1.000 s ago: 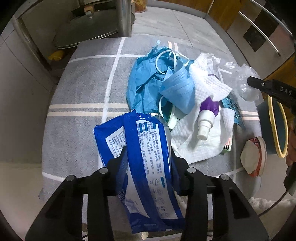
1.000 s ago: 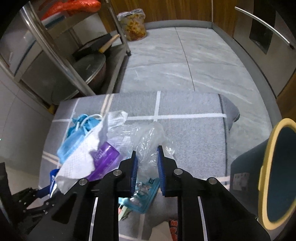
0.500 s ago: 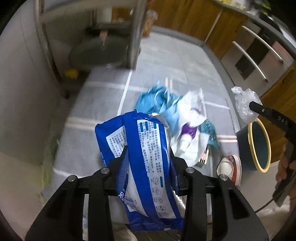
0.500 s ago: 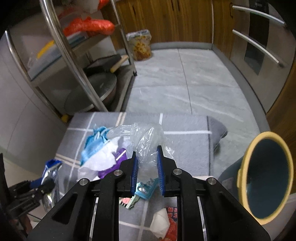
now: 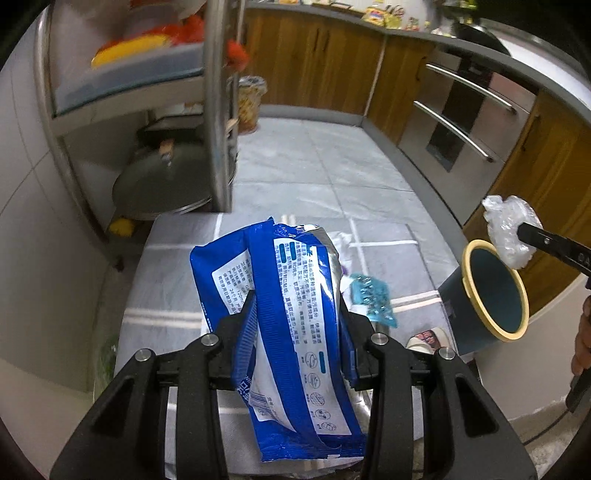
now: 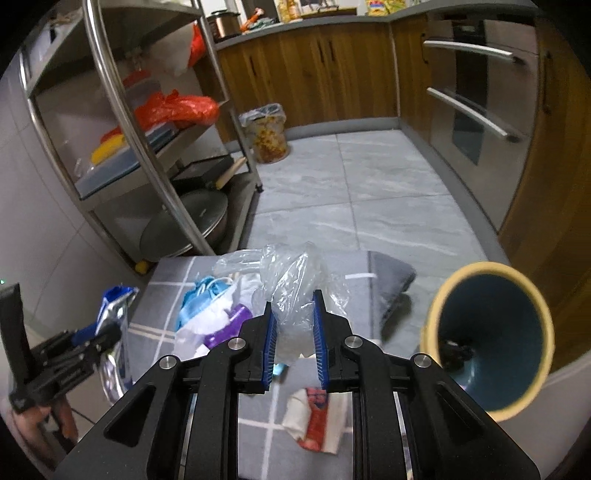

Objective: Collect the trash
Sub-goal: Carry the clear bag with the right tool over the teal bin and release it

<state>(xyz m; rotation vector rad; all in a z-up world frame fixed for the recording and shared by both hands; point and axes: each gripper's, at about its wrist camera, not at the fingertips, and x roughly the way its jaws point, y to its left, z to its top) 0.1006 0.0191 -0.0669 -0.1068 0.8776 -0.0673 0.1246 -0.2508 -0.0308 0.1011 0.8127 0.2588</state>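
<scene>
Left gripper clamped on blue wrapper, long axis running away from camera, right gripper pinched clear plastic bag, bunched upward, beside bin

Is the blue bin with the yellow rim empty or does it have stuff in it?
Nearly empty. The right wrist view looks into the blue bin with the yellow rim: bare blue walls and only one small dark thing at the bottom.

We note a home kitchen: wooden cabinets run under a grey counter carrying packets and jars, a built-in steel oven with bar handles, a grey tiled floor, and a steel rack storing a lidded pan.
</scene>
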